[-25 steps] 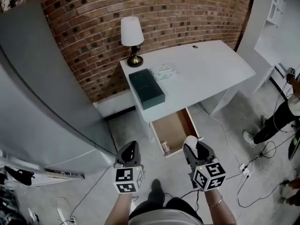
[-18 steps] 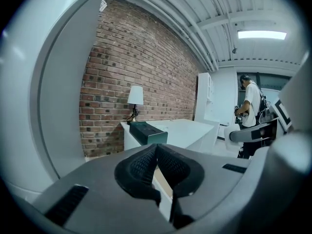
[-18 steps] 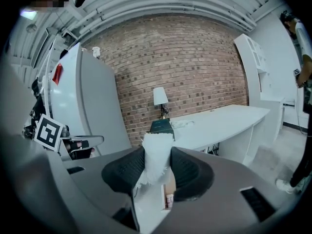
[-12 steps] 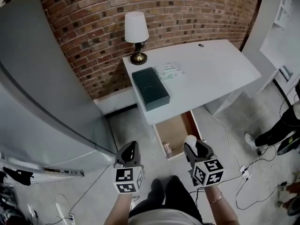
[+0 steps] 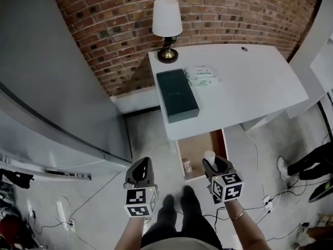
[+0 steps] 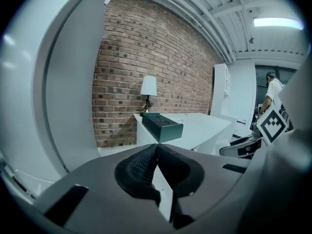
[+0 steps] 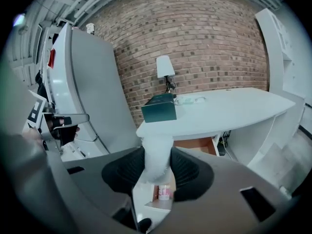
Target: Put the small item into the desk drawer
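My right gripper is shut on a small white cylindrical item; in the right gripper view the item stands up between the dark pads. It hangs above the front edge of the open wooden drawer under the white desk. A small pink-labelled bottle lies in the drawer's front left corner, and the bottle shows below the jaws. My left gripper hangs to the left of the drawer over the floor; in its own view the left gripper has its jaws together with nothing between them.
On the desk stand a dark green box, a white lamp and a flat packet. A big grey cabinet fills the left. Cables lie on the floor, and another person's legs are at the right.
The desk and open drawer have come closer and shifted right in the head view. The right gripper with the white item now reaches the drawer's front edge. Both grips are unchanged.
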Action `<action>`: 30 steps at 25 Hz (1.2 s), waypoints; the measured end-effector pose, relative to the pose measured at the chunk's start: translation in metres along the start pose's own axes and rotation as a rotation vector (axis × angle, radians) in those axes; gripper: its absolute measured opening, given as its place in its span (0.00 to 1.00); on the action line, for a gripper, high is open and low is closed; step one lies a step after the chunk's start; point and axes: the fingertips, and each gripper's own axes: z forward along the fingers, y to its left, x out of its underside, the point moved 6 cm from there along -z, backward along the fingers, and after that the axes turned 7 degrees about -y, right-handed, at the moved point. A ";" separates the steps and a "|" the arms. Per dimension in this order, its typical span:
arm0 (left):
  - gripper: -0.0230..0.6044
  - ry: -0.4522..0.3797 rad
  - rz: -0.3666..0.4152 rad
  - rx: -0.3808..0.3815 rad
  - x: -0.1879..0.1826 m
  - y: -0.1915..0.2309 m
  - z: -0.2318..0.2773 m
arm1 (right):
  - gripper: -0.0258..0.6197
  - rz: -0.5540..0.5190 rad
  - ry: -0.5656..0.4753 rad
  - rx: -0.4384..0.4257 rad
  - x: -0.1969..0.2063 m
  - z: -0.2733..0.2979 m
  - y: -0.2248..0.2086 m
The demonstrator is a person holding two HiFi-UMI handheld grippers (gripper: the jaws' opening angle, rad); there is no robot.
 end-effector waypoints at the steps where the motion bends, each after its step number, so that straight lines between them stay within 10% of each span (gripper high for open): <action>1: 0.07 0.006 -0.005 -0.018 0.002 0.000 0.004 | 0.30 -0.006 0.022 -0.010 0.003 0.011 -0.007; 30: 0.07 0.162 -0.170 -0.454 0.132 0.025 0.046 | 0.30 -0.169 0.488 -0.096 0.171 0.278 -0.099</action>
